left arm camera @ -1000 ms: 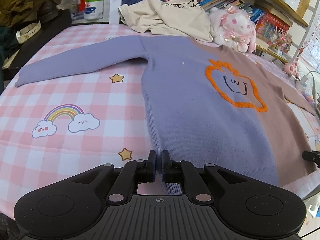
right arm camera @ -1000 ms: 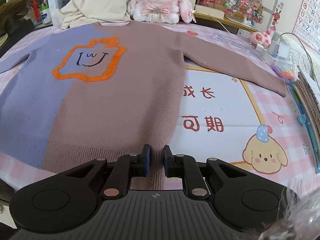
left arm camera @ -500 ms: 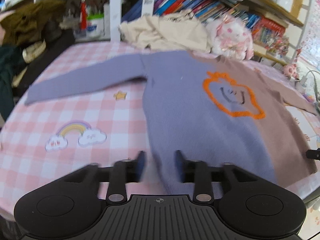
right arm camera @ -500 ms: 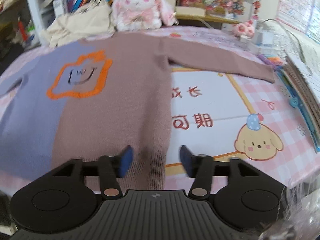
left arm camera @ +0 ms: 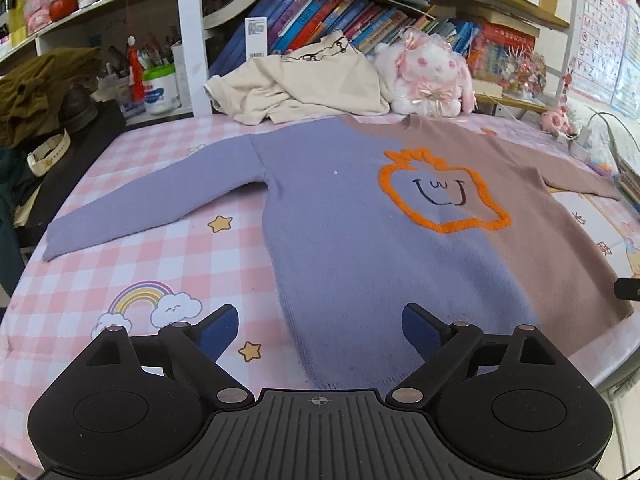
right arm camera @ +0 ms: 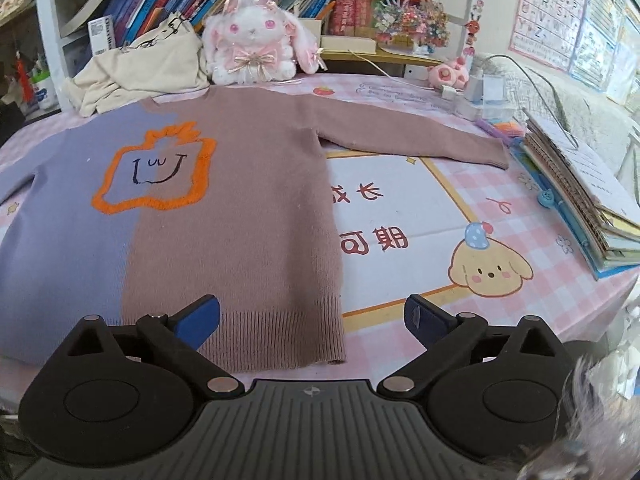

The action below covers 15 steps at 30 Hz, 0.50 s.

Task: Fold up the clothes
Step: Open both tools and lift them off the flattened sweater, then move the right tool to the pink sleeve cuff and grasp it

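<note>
Sweater spread flat on the pink checked table, both grippers just opened above its hem.

Left wrist view: the sweater (left arm camera: 360, 240) lies face up along the near edge; its brown sleeve runs off frame at the right, and a dark bit at the right edge is probably the other gripper, too cropped to tell. The left gripper (left arm camera: 320, 328) tilts down over the purple hem corner, jaws just spread wide, holding nothing.
Right wrist view: the purple sleeve is cut off at the left; a blur hides the lower right corner. The right gripper (right arm camera: 312, 316) angles down over the brown ribbed hem, jaws just spread wide, empty. The table (right arm camera: 520, 312) shows bare beside it.
</note>
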Available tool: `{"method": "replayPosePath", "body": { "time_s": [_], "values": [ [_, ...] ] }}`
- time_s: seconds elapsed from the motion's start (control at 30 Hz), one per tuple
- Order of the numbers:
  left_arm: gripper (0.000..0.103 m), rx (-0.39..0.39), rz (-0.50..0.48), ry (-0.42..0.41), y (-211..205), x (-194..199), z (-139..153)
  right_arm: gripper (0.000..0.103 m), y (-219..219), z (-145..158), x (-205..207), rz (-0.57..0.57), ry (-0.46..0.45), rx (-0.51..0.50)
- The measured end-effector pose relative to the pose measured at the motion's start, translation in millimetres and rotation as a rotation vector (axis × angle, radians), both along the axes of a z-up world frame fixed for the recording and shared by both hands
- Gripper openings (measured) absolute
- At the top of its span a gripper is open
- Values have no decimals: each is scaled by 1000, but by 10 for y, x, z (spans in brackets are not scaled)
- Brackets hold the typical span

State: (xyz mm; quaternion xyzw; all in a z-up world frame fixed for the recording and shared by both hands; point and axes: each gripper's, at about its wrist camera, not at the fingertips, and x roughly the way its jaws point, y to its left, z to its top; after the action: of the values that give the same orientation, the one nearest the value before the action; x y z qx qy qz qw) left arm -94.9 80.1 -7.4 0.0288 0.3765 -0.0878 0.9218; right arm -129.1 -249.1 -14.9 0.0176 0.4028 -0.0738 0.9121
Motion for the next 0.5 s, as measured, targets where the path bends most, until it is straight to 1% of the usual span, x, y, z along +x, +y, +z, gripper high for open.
{"method": "replayPosePath", "body": {
  "time_s": [0.5],
  "values": [
    [94,-7,21,3,224,58,-37,100,206,6,73,-1,1,-18]
  ]
}}
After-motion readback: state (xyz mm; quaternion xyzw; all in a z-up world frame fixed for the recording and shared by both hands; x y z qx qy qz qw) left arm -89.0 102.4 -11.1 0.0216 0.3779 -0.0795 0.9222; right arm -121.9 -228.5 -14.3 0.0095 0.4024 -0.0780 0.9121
